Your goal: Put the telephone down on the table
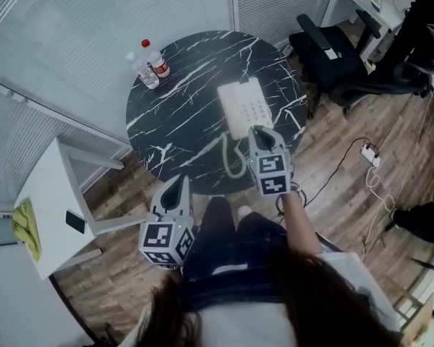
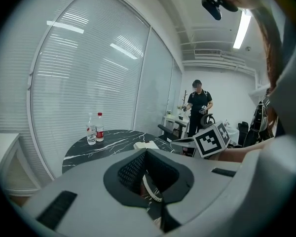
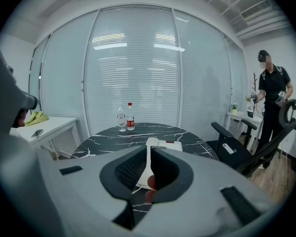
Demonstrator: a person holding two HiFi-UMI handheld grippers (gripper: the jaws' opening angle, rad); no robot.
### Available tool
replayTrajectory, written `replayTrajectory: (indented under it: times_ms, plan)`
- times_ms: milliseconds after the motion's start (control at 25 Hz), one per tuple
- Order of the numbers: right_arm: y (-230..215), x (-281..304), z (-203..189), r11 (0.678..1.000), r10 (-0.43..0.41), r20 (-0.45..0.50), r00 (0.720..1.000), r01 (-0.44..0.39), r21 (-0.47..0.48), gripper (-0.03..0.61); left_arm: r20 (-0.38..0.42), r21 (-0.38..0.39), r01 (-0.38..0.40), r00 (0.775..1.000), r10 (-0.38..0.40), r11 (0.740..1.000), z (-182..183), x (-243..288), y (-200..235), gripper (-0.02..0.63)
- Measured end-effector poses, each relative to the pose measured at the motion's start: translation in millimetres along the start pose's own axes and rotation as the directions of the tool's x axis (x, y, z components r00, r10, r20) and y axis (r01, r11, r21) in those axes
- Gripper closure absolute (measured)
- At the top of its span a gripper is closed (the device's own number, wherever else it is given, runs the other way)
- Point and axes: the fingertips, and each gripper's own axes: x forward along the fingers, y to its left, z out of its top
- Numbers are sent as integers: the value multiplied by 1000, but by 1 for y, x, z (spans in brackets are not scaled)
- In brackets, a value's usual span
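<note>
A white plastic telephone [image 1: 244,105] with grey buttons lies flat on the round black stone surface [image 1: 181,114] with white veins. It sits a little right of the middle of the head view. Its curly white cord [image 1: 233,156] lies in a loop on the surface, just below it in the frame.

The right tool [image 1: 260,131] is at the lower end of the telephone. In its own view its two jaws are apart, and the long white handset [image 3: 148,162] shows in the gap between them — I cannot tell if a jaw touches it.

The left tool [image 1: 179,184] is in the lower left part of the head view, at the near edge of the surface and apart from the telephone. Its jaws are apart too and hold nothing. Only a bit of the curly cord shows through the gap.

Two clear plastic bottles [image 1: 150,65] stand close together at the upper left edge of the surface, well apart from the telephone — one has a red cap and a red label.

A black office chair [image 1: 333,53] is in the upper right of the head view. A white side desk [image 1: 54,194] is at the left, with a yellow thing [image 1: 27,228] and a small flat black thing [image 1: 75,222] on it. A person in black clothes [image 3: 274,95] stands at the right of the right tool's view.
</note>
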Motion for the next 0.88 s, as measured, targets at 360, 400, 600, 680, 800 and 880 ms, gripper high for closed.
replayTrajectory:
  times_ms: [360, 400, 600, 680, 800, 880]
  plan:
    - [5, 31, 8, 1000, -9, -30, 999, 9, -9, 551, -10, 0, 23, 1000, -23, 1000, 12, 22, 30, 614]
    - [6, 34, 9, 1000, -9, -34, 999, 9, -10, 551, -12, 1, 24, 1000, -24, 1000, 12, 24, 33, 614]
    - [7, 50, 8, 1000, -11, -54, 998, 11, -3, 533, -15, 6, 29, 999, -29, 1000, 17, 33, 48, 614]
    - [7, 55, 8, 1000, -14, -61, 998, 14, 1, 532, -19, 7, 32, 999, -32, 999, 18, 36, 52, 614]
    - [7, 62, 7, 1000, -20, -69, 997, 21, 7, 532, -22, 8, 38, 999, -38, 999, 21, 41, 58, 615]
    - [7, 66, 6, 1000, -23, -74, 997, 24, 9, 523, -25, 10, 41, 999, -40, 999, 21, 43, 62, 614]
